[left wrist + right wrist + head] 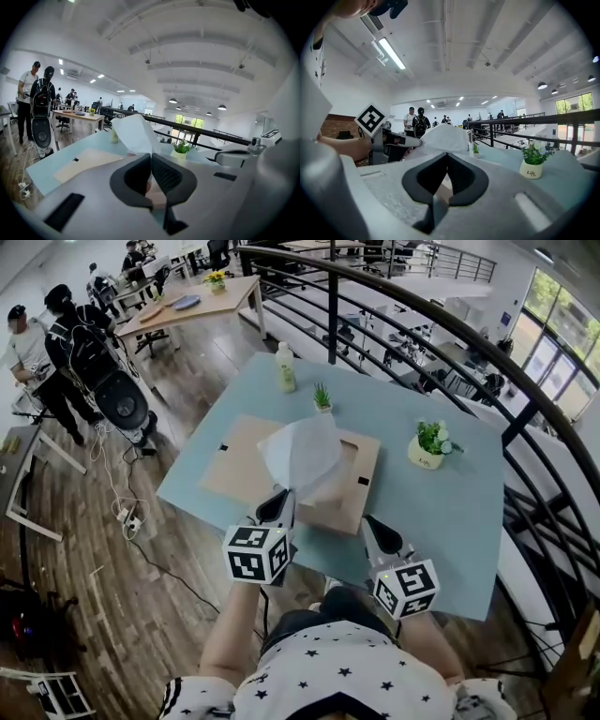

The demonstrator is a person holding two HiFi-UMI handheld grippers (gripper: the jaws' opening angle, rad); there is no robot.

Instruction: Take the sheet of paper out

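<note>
Left hand-held gripper (151, 157): jaws pinched shut on the lower left edge of the sheet of paper (302, 454). The sheet stands as a white plume over the wooden box (354, 486) at centre frame. Can't tell whether its tail is free of the slot.

Right hand-held gripper (446, 157): jaws together, nothing between them, tip just beside the box's near right corner on the table (450, 521).

Judgement: draw straight up and away, evenly. Press the right tip on the box so it doesn't lift. A snatch could tear such thin paper.
</note>
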